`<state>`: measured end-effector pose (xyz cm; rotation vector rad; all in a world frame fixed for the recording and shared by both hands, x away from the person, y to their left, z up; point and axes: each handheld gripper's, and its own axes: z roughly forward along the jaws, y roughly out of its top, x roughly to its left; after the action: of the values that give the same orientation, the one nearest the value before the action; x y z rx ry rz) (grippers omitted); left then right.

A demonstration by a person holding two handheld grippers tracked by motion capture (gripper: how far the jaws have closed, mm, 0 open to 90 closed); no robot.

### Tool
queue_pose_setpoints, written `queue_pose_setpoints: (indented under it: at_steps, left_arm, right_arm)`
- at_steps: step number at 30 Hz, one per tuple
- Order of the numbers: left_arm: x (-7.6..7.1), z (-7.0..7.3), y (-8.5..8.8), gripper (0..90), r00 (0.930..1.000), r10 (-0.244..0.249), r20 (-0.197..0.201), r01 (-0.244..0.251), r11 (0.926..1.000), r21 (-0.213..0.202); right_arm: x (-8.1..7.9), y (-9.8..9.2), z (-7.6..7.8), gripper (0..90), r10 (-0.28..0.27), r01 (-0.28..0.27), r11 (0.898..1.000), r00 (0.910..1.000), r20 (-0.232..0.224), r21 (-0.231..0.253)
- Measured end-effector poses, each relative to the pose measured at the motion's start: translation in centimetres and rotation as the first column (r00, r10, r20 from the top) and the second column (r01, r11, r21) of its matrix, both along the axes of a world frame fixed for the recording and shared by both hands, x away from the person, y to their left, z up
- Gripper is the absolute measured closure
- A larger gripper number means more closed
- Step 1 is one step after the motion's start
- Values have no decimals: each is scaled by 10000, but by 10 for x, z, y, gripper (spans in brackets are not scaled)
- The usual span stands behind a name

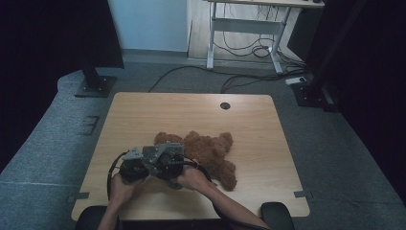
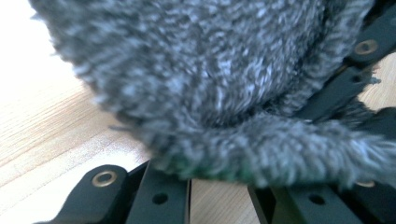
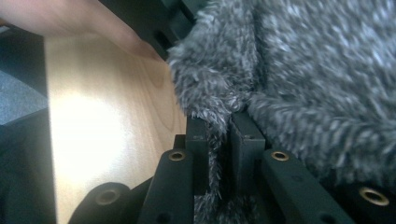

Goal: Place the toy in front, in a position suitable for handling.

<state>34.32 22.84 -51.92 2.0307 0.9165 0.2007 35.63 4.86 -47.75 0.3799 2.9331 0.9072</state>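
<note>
The high view looks forward and down from above the person's side, taking in the whole wooden table (image 1: 143,115) with the floor and a far desk beyond. The left gripper view rides low along its own black jaws, pressed very near the plush toy (image 2: 196,79) (its fur blurs at this range), with tabletop at its left. The right gripper view looks along its jaws, equally close to the toy (image 3: 317,84). All three views share the toy (image 1: 210,148) and the tabletop.

Wooden table (image 1: 143,115), white desk (image 1: 249,24), floor cables (image 1: 239,79).
</note>
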Motion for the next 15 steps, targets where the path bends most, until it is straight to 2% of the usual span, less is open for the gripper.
queue_pose_setpoints:
  at_steps: [5, 15]
  left_arm:
    - [-1, 0, -1, 814, 10000, -22, 0, 22, 10000, 29]
    - [-1, 0, -2, 816, 9999, -116, -12, 116, 9999, -68]
  right_arm:
    - [-4, 0, -5, 794, 128, -114, 9995, 9989, 451, -309]
    - [-4, -17, -16, 796, -46, 62, 9992, 9992, 406, -399]
